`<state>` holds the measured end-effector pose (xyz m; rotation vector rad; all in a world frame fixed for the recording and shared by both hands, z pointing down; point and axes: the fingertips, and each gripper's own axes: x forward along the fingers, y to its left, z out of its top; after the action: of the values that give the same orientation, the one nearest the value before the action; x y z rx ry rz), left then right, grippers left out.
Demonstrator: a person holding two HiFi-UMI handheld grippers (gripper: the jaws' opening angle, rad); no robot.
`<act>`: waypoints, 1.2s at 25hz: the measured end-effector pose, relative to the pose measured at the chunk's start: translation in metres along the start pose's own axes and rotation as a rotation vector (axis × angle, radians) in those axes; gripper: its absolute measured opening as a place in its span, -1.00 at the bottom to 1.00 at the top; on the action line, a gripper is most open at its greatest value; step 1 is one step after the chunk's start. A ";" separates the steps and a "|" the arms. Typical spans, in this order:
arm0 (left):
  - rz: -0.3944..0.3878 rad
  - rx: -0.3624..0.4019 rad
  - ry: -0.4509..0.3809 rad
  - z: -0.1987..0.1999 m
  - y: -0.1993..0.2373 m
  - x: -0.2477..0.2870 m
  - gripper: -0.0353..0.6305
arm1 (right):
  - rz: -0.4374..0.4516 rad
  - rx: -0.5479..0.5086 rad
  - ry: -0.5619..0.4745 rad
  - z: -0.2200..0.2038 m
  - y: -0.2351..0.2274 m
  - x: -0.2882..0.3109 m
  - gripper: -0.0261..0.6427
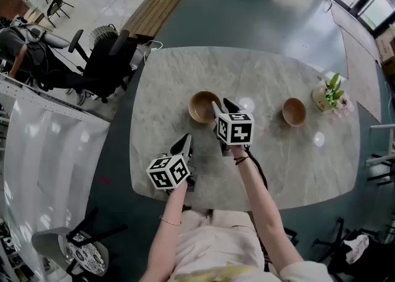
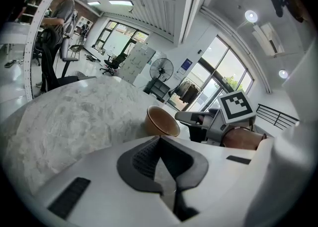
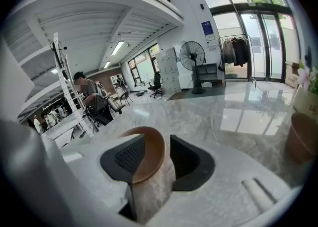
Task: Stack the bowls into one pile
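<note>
Left gripper (image 1: 187, 142), jaws together, idle at 7 o'clock of near bowl (image 1: 200, 107). Right gripper (image 1: 221, 107) jaws apart astride rim; pinch squarely before lifting toward far bowl (image 1: 294, 112), 3 o'clock.

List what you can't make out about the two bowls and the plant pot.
Head view: the right gripper covers the near bowl's right rim.
Right gripper view: the edge cuts off the far bowl and the plant pot.
Right gripper view: the left pad hides whether it touches the near bowl's wall.
Head view: print on the plant pot is too small.
</note>
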<state>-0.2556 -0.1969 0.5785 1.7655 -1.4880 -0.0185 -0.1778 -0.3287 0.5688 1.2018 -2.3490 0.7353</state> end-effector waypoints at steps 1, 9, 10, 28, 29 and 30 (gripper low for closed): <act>-0.004 0.003 -0.001 0.000 -0.001 0.000 -0.89 | 0.002 0.007 -0.004 0.000 0.000 -0.001 -0.50; -0.023 0.026 -0.002 -0.001 -0.012 -0.002 -0.89 | 0.021 0.075 -0.012 -0.009 -0.009 -0.022 -0.58; -0.026 0.030 -0.004 -0.001 -0.014 -0.002 -0.89 | 0.020 0.070 -0.012 -0.011 -0.011 -0.025 -0.59; -0.121 0.115 0.045 -0.032 -0.109 0.025 -0.89 | -0.092 0.135 -0.054 -0.033 -0.105 -0.116 -0.90; -0.126 0.119 0.048 -0.034 -0.117 0.028 -0.89 | -0.100 0.142 -0.054 -0.034 -0.113 -0.122 -0.90; -0.132 0.122 0.050 -0.036 -0.125 0.032 -0.89 | -0.109 0.148 -0.054 -0.035 -0.122 -0.128 -0.90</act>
<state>-0.1266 -0.2059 0.5458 1.9459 -1.3601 0.0501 -0.0028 -0.2883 0.5573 1.4168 -2.2839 0.8613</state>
